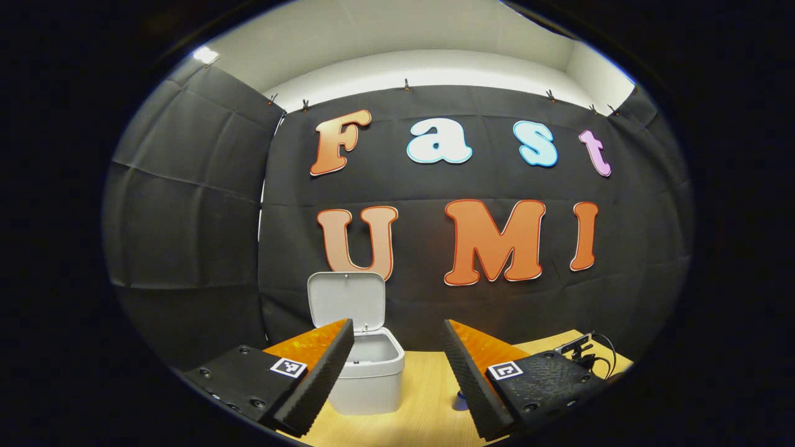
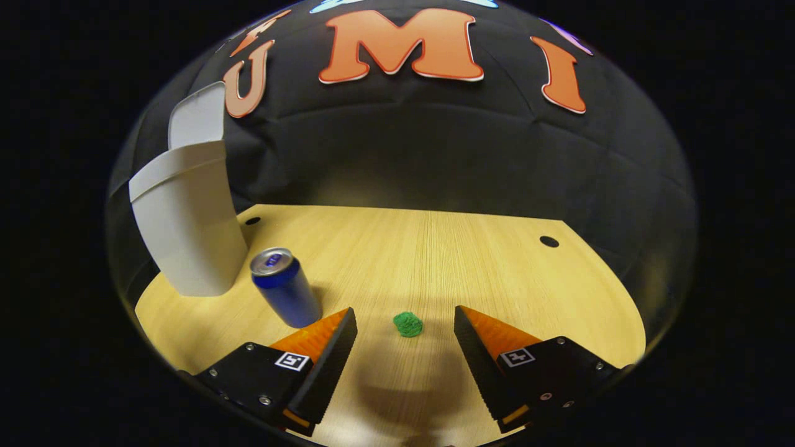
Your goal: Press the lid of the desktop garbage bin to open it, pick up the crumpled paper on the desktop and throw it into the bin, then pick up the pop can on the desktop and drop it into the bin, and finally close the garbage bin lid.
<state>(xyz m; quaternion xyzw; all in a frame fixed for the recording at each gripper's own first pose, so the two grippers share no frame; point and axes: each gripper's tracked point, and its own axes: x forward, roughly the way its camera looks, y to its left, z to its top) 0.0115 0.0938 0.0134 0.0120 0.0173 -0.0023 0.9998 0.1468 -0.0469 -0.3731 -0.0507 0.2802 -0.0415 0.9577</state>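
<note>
Black cloth walls close in a light wooden tabletop (image 2: 435, 261) with two round holes near its far edge. Toward the far left corner stands the white garbage bin (image 2: 189, 236), its lid (image 1: 346, 298) tipped up and open against the cloth. Just beside the bin, nearer the front edge, a blue pop can (image 2: 286, 296) stands upright. To the can's right, apart from it, lies the small green crumpled paper (image 2: 408, 324). In the right gripper view, the right gripper (image 2: 404, 329) hovers above the tabletop with jaws spread wide, the paper between them but untouched. In the left gripper view, the left gripper (image 1: 397, 347) is raised with jaws apart, holding nothing, the bin just beyond its left finger.
</note>
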